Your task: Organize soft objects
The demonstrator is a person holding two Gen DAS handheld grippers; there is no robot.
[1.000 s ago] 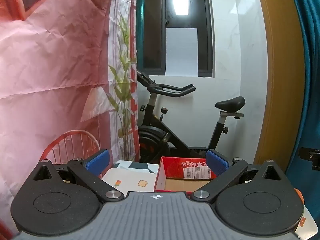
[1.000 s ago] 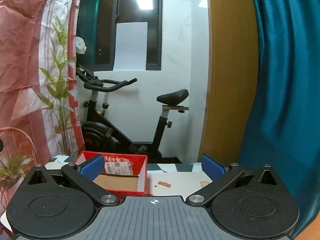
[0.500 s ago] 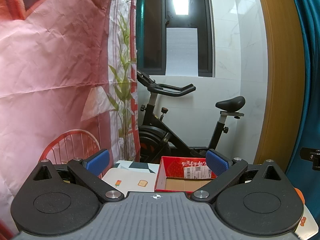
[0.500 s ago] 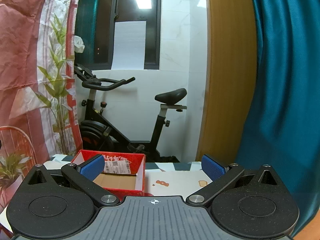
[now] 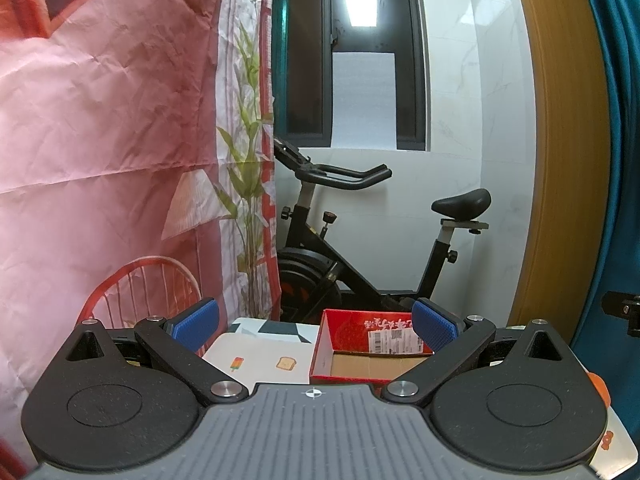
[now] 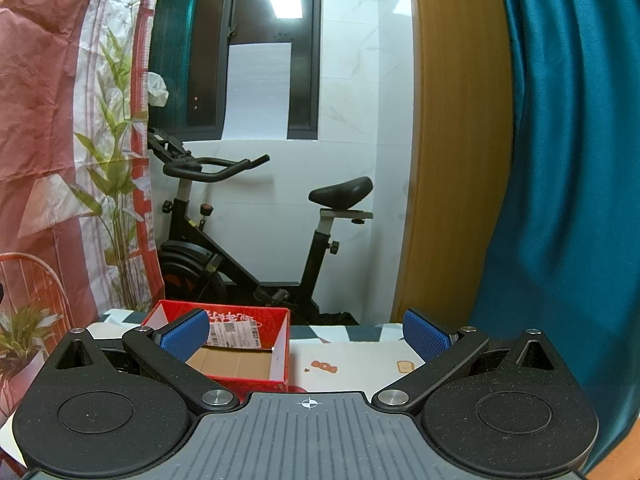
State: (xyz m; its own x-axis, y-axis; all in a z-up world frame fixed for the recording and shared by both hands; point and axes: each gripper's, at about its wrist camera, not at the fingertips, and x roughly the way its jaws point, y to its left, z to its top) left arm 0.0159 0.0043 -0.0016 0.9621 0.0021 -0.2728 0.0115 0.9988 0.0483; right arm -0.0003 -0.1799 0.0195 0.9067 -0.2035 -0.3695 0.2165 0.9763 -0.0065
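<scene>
Red box (image 5: 370,354) ahead-right of left hand-held gripper (image 5: 316,326), ahead-left of right hand-held gripper (image 6: 306,334); both spread wide, holding nothing.

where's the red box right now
The red box sits open on the patterned table cover, ahead of both claws and in front of the exercise bike. It lies right of center in the left wrist view, left of center in the right.

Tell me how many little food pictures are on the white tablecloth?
4 that I can see. Left camera: popsicle and toast, left of the red box. Right camera: brown blob and another toast, right of the box. The tools may hide more.
</scene>
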